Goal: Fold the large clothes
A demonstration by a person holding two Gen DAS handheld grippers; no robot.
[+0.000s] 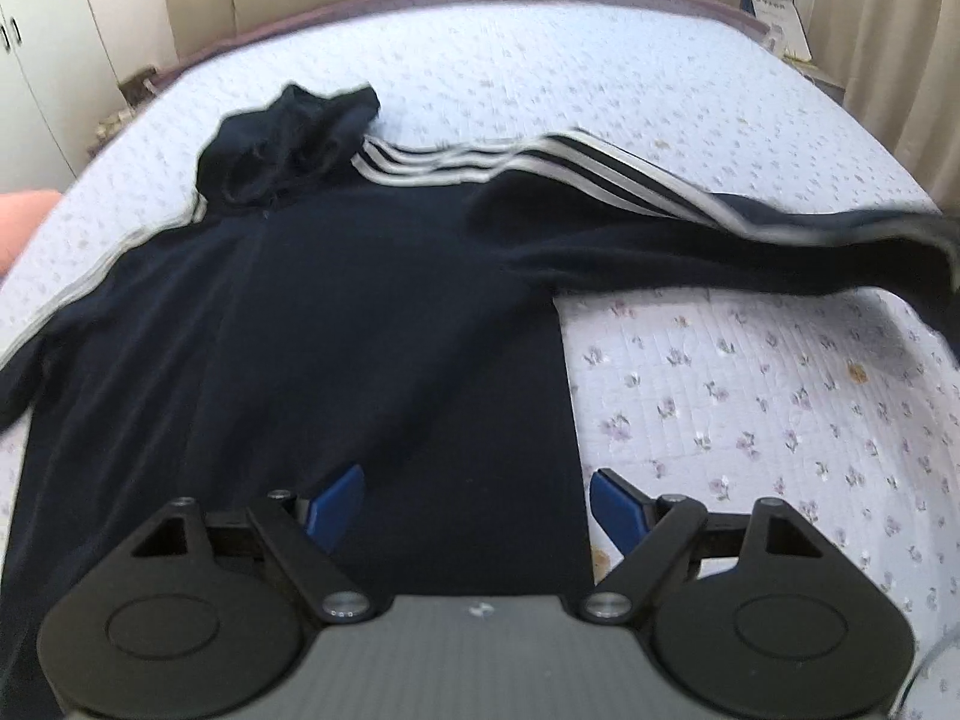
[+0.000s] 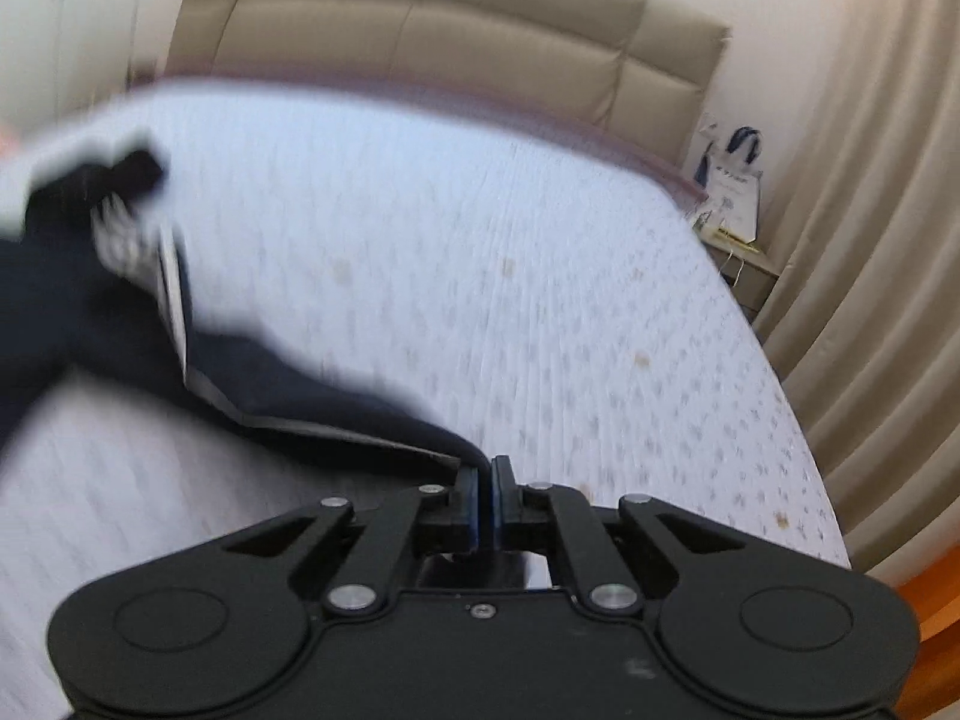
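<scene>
A dark navy hooded jacket (image 1: 312, 324) with white stripes lies spread on the bed, hood (image 1: 288, 138) at the far side. My left gripper (image 1: 477, 498) is open above the jacket's lower right edge, holding nothing. The jacket's right sleeve (image 1: 720, 234) stretches out to the right, lifted off the bed. In the right wrist view my right gripper (image 2: 485, 480) is shut on the end of that sleeve (image 2: 336, 402), which runs off to the left toward the jacket body; this view is blurred by motion.
The bed has a white quilted cover with small flowers (image 1: 750, 408) and a beige padded headboard (image 2: 450, 42). White wardrobe doors (image 1: 36, 60) stand at the left. Beige curtains (image 2: 870, 240) and a paper bag on a bedside stand (image 2: 735, 198) are at the right.
</scene>
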